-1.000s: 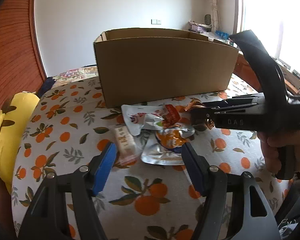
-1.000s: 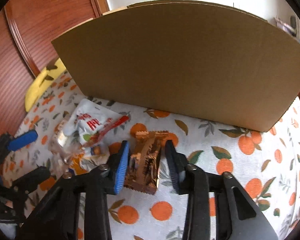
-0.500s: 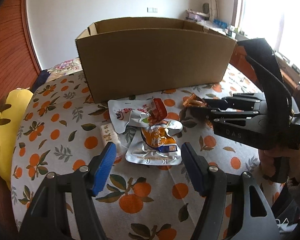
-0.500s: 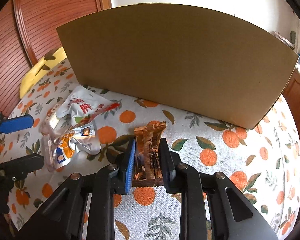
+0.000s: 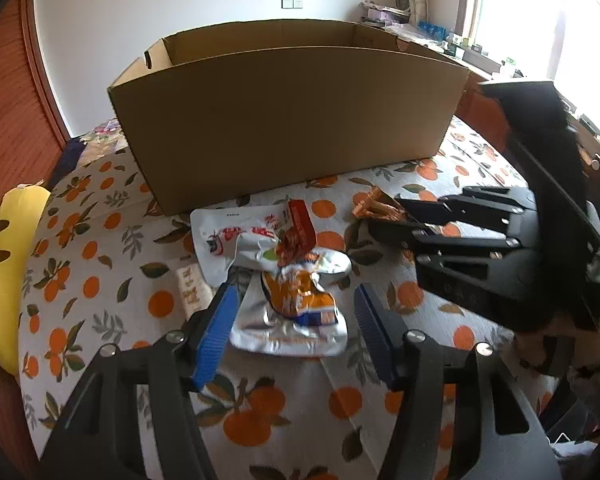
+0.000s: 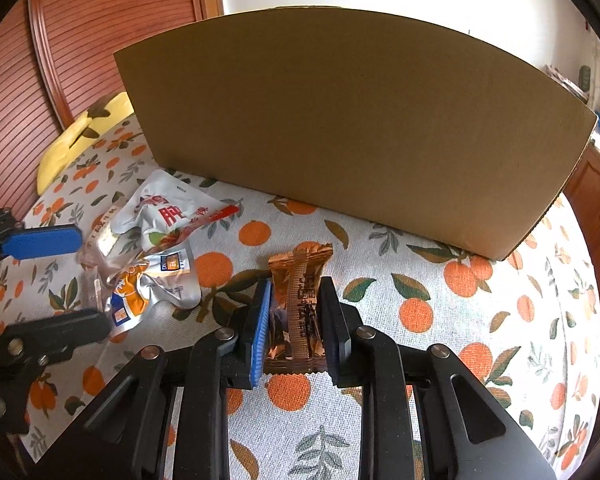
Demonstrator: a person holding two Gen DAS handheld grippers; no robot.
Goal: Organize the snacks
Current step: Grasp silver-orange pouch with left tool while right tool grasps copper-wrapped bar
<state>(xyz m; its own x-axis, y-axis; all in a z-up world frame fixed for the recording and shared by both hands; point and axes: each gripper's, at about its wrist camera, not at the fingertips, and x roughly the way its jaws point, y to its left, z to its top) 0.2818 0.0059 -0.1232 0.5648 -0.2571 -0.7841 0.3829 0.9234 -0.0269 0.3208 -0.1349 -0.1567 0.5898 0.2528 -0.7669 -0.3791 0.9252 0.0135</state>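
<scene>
My right gripper (image 6: 294,304) is shut on a brown-gold snack packet (image 6: 300,292) and holds it just above the orange-print tablecloth, in front of the open cardboard box (image 6: 356,128). The packet's tip also shows in the left wrist view (image 5: 376,208). My left gripper (image 5: 294,316) is open and empty, hovering over a silver and orange pouch (image 5: 296,308). A white pouch with red print (image 5: 236,236), a red sachet (image 5: 300,228) and a small beige bar (image 5: 190,286) lie in the same pile. The box (image 5: 288,120) stands behind them.
A yellow plush cushion (image 5: 0,276) lies at the table's left edge. A red wooden wall (image 6: 80,32) stands to the left. A cluttered windowsill (image 5: 420,28) lies behind the box at the right.
My right gripper has closed on the brown-gold packet and lifted it back a little. My left gripper has risen and drawn back over the pile, still open.
</scene>
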